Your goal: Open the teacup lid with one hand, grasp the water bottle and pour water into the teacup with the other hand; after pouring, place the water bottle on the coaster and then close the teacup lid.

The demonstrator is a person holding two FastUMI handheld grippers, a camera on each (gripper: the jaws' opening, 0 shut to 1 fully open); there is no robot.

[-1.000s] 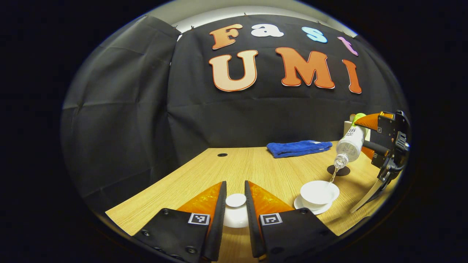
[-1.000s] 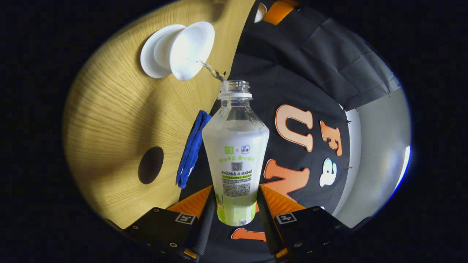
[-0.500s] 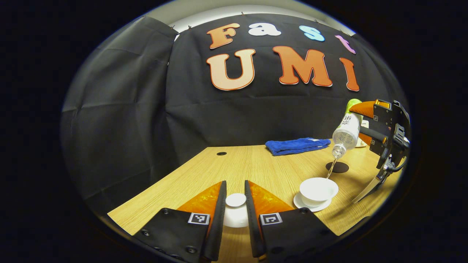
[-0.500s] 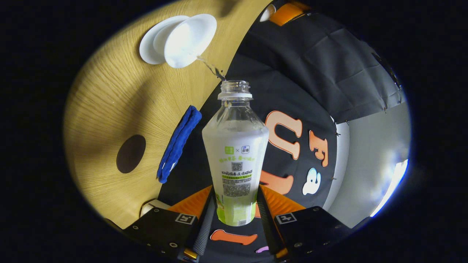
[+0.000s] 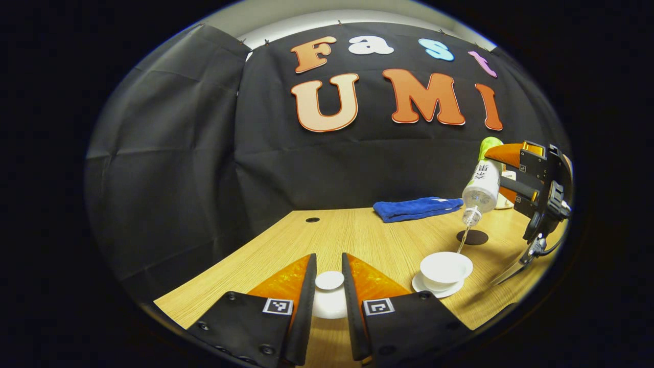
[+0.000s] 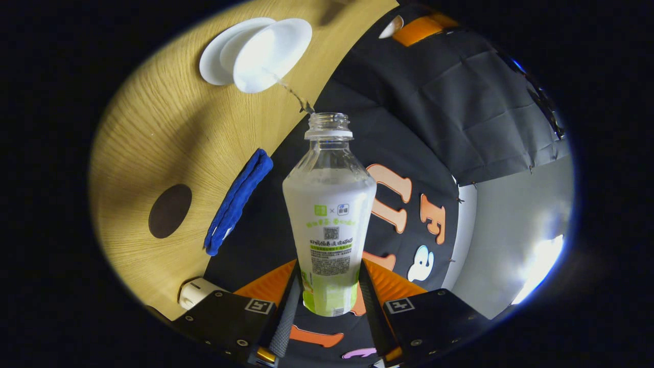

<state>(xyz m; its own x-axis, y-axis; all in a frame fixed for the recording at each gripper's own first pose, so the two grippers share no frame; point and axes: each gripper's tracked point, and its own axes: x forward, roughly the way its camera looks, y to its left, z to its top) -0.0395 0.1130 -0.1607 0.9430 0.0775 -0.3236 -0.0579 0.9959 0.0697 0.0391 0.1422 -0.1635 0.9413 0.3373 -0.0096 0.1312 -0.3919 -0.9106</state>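
Observation:
My left gripper is shut on the white teacup lid, held just above the wooden table. To its right the white teacup stands uncovered on its saucer. My right gripper is shut on the clear water bottle, tipped neck-down above the teacup. A thin stream of water runs from the bottle's mouth into the cup. The right gripper shows at the far right of the left gripper view. A dark round coaster lies behind the cup.
A folded blue cloth lies at the back of the table near the black wall. A small white object sits at the table's edge in the right gripper view. A small dark hole marks the tabletop at back left.
The right gripper has tipped the bottle steeper and lifted it a little; water keeps streaming into the cup. The left gripper holds the lid still.

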